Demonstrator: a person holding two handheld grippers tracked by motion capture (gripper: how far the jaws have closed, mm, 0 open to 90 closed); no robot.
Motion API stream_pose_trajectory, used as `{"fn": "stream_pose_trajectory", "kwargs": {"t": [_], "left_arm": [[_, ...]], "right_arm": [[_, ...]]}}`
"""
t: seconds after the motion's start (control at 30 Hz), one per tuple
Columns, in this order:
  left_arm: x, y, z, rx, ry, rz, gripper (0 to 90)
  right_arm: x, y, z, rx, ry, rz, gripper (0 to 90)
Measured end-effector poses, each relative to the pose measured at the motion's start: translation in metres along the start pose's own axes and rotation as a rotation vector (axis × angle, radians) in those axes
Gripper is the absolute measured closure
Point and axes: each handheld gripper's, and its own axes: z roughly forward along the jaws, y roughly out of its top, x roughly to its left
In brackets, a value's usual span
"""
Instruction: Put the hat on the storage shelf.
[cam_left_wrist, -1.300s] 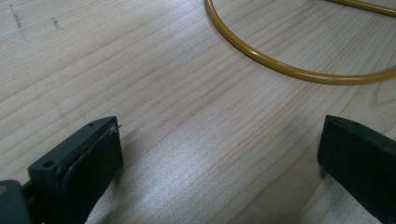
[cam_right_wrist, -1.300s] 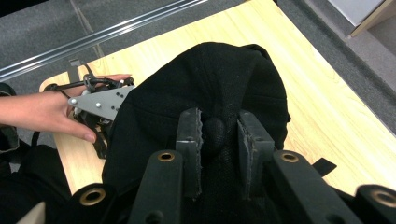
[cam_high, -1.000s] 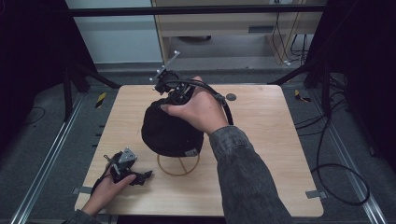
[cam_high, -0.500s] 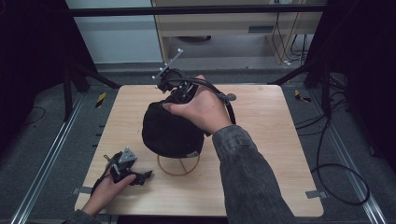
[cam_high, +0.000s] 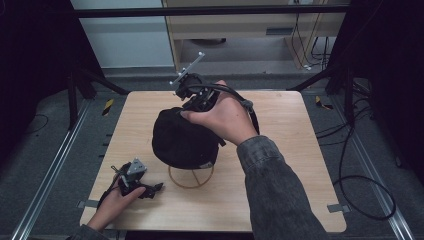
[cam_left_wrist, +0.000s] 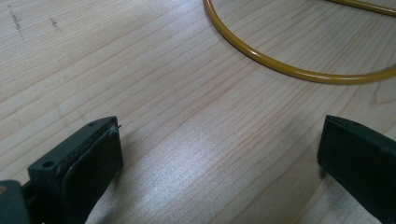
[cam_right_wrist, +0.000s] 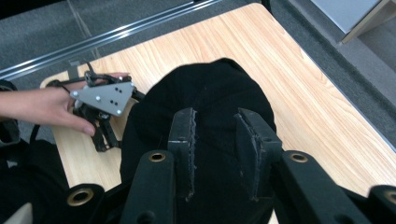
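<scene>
Your right gripper (cam_right_wrist: 215, 154) has its fingers (cam_right_wrist: 183, 144) drawn close together, pinching a fold of black fabric at the crown of the black cap (cam_high: 182, 142); in the right gripper view the cloth bunches up between the two pads. The cap hangs from that grip over the middle of the wooden table (cam_high: 295, 150), just above a yellow wire ring (cam_high: 191, 178) that lies flat on the wood; whether the cap's lower edge touches the ring you cannot tell from these views. Your right hand (cam_high: 225, 117) wraps the gripper body from above, with its cable looping off toward the far side of the table. Your left gripper (cam_high: 134, 181) rests on the table near the front left corner, its fingers (cam_left_wrist: 91, 156) spread wide with nothing but bare wood between them, and an arc of the yellow ring (cam_left_wrist: 299, 70) lies just ahead of them.
</scene>
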Motion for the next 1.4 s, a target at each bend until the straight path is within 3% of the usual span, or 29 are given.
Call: {"fn": "stream_pose_trajectory", "kwargs": {"t": [0.73,0.97,1.13,1.23,1.4], "left_arm": [[0.000,0.001,0.001,0.000,-0.003,0.003,0.0],[0.000,0.000,0.001,-0.002,-0.001,0.000,0.0],[0.000,0.000,0.001,-0.001,0.000,0.000,0.0],[0.000,0.000,0.000,-0.001,0.001,-0.001,0.0],[-0.001,0.000,0.000,-0.002,0.005,-0.003,0.0]], "right_arm": [[-0.013,-0.030,-0.027,-0.013,-0.050,0.043,67.0],[-0.011,-0.044,-0.038,-0.057,-0.068,0.076,63.2],[-0.015,-0.053,-0.047,-0.069,-0.099,0.107,51.9],[-0.020,-0.060,-0.051,-0.100,-0.154,0.132,38.8],[-0.024,-0.073,-0.053,-0.128,-0.211,0.153,24.1]]}}
